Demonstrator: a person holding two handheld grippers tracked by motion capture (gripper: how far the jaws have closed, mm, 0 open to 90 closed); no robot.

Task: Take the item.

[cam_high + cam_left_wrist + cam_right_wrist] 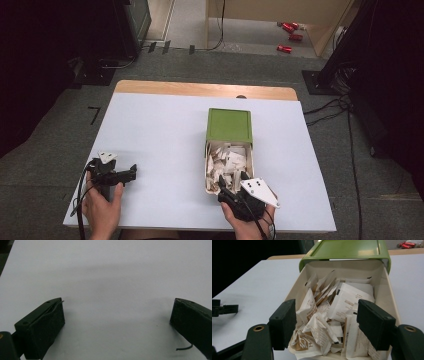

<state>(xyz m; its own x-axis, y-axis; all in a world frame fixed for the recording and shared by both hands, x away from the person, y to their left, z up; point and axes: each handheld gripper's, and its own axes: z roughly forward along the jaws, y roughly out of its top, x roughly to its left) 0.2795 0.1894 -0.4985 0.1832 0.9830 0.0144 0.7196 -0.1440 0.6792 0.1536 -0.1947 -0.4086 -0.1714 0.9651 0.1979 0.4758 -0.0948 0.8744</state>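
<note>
At the near right of a white-topped table (160, 135), over the open end of a cream rectangular box (251, 165) heaped with white and brown paper sachets (227, 162): right gripper (232, 184), black, topped by a grey three-cornered plate, held in a hand at the table's near edge, jaws spread wide and pinching nothing

Seen along those jaws in the right gripper view: the two black pads standing either side of the sachet pile (329, 315), one pad over the box's left wall (294, 290), the other above the packets towards the right wall, neither pressing on a packet

Half slid back over the box's far end: flat green lid (229, 125), covering that part, near half left uncovered

Well apart at the near left of the table: left gripper (131, 174), black, gripped in the other hand, lying low over bare white surface, jaws wide apart with only tabletop (112, 290) between them in the left gripper view

Beyond the far edge, on grey floor: red cans (289, 27)
</note>
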